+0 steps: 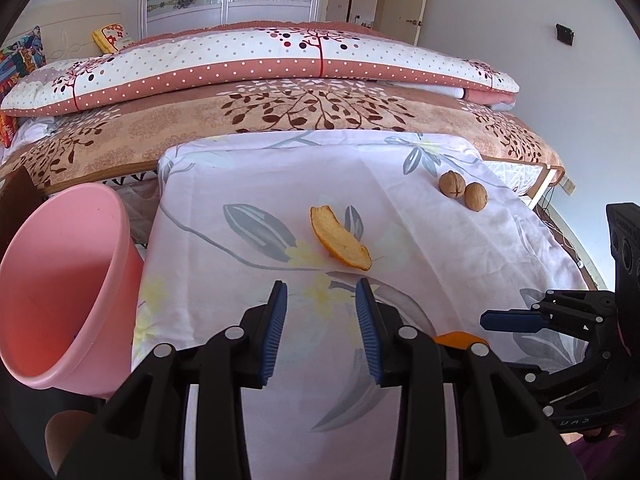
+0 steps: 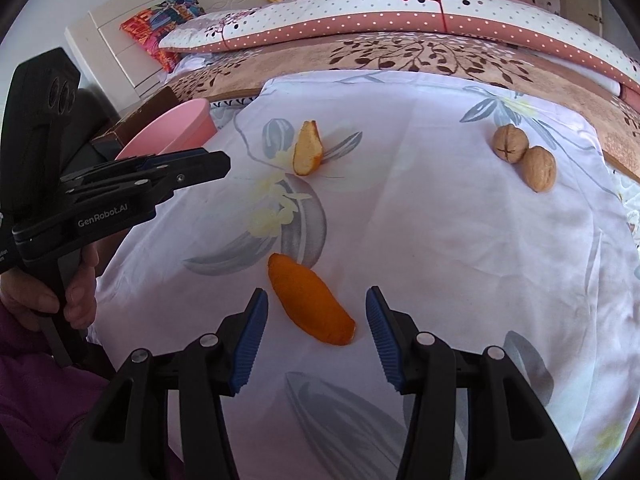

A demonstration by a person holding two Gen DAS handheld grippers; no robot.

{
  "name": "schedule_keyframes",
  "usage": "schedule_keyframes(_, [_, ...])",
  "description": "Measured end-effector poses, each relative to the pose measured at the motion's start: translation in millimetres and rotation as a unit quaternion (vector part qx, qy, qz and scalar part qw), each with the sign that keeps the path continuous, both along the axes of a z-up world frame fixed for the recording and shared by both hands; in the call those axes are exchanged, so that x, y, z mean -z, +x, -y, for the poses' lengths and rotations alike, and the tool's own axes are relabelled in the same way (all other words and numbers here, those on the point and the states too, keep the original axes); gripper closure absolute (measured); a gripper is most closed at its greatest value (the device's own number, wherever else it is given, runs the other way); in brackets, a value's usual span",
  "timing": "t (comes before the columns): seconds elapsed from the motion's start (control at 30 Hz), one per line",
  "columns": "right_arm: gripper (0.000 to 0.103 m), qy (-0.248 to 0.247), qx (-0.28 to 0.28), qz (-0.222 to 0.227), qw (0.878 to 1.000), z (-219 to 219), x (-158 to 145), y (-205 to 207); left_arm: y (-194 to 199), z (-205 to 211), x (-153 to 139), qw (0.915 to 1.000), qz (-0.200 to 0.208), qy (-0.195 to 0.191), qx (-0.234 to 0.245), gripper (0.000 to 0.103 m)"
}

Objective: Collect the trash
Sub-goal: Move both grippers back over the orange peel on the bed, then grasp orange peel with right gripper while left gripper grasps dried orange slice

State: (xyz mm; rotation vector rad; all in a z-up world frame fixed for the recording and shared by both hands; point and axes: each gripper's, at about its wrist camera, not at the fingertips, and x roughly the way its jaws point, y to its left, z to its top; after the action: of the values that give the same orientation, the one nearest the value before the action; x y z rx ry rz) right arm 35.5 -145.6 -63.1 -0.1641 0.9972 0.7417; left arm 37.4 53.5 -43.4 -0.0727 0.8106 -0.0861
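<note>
Right tool (image 2: 316,312) open above orange peel (image 2: 310,304)

Both tools are matte black plastic. The left tongs (image 1: 321,292) have two angular arms ending in ribbed blue pads (image 1: 276,332), with round silver rivets at the joints. The right tongs (image 2: 316,300) are built the same way, blue ribbed strips on black. Seen from the side, the left tool carries white "GenRobot.AI" lettering and a boxy black housing with round openings. The person's hand (image 2: 60,296) wraps its handle, above a dark purple sleeve (image 2: 44,400).
</note>
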Motion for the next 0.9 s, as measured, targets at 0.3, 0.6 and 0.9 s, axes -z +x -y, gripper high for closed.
schedule_keyframes(0.3, [0.064, -0.036, -0.029, 0.019, 0.999, -17, 6, 4, 11, 12, 1, 0.9999, -0.010, 0.006, 0.005, 0.067])
schedule_keyframes(0.6, [0.088, -0.009, 0.010, 0.026, 1.000, -5, 3, 13, 43, 14, 8, 0.9988, -0.047, -0.009, -0.012, 0.068])
schedule_keyframes(0.9, [0.089, 0.028, 0.107, 0.029, 0.993, 31, -4, 37, 70, 26, 21, 0.9975, -0.069, 0.004, -0.015, 0.068])
